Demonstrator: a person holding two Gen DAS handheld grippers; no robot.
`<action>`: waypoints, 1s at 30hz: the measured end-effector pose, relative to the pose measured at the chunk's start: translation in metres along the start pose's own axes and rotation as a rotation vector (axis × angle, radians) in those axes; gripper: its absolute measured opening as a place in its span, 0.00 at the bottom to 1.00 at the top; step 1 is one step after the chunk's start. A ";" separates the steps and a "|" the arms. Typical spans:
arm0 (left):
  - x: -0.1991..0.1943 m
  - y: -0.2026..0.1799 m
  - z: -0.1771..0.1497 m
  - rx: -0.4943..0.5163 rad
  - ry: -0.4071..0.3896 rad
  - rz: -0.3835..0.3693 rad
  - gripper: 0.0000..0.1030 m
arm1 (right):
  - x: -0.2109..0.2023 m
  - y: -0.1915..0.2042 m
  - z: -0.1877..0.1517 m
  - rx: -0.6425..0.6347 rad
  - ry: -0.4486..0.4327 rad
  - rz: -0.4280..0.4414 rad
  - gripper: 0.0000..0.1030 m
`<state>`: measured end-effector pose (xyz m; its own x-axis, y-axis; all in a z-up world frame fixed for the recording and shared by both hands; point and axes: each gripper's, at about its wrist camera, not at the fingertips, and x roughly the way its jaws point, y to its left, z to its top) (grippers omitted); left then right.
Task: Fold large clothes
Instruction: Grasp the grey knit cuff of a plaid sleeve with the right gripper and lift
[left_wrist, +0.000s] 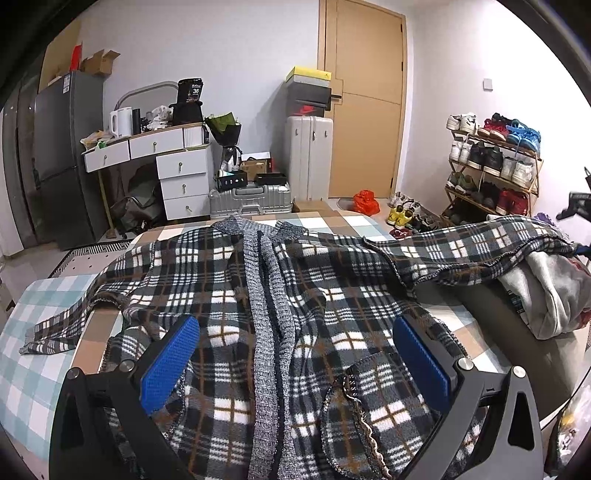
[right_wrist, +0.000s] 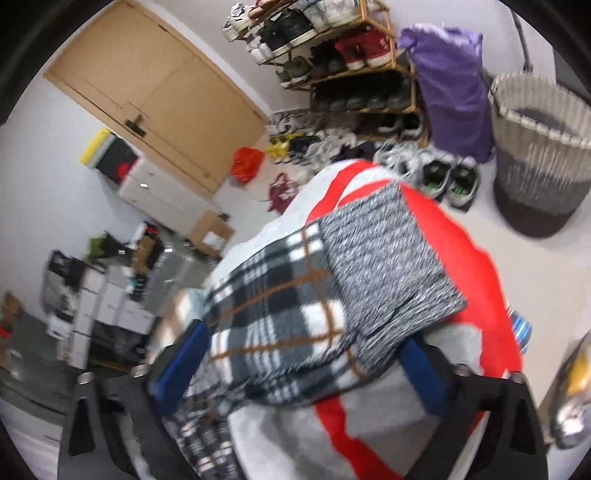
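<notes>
Cardigan (left_wrist: 229, 280): fleecy plaid, ribbed grey placket, spread flat on checked bed (left_wrist: 26, 350).
Right view only: knit cuff (right_wrist: 384, 266) between right gripper (right_wrist: 299, 365) fingers, pads apart, not pressing.
Left gripper (left_wrist: 295, 354): fingers wide, empty.

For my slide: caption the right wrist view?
Right hand-held gripper straddling a plaid sleeve atop a clothes pile.

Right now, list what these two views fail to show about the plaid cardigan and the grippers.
- Left wrist view: plaid cardigan hem cut off by the bottom edge.
- Right wrist view: whether the right gripper pinches the sleeve cuff; blur and draped fabric hide its pads.
- Left gripper: any contact with the fabric unclear.
</notes>
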<state>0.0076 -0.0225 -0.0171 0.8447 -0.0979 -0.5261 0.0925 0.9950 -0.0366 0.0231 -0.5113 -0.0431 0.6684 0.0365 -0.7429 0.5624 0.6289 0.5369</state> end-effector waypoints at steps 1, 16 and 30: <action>0.000 0.000 0.000 -0.001 0.001 -0.001 0.99 | 0.002 0.001 0.000 -0.014 -0.007 -0.022 0.58; -0.001 0.001 0.001 0.000 0.004 0.000 0.99 | -0.031 0.022 0.004 -0.155 -0.286 -0.052 0.08; -0.012 0.034 0.000 -0.008 -0.012 0.055 0.99 | -0.087 0.192 -0.012 -0.456 -0.590 0.116 0.07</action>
<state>0.0000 0.0122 -0.0122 0.8544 -0.0435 -0.5177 0.0417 0.9990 -0.0152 0.0674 -0.3844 0.1200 0.9329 -0.2191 -0.2857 0.3009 0.9103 0.2843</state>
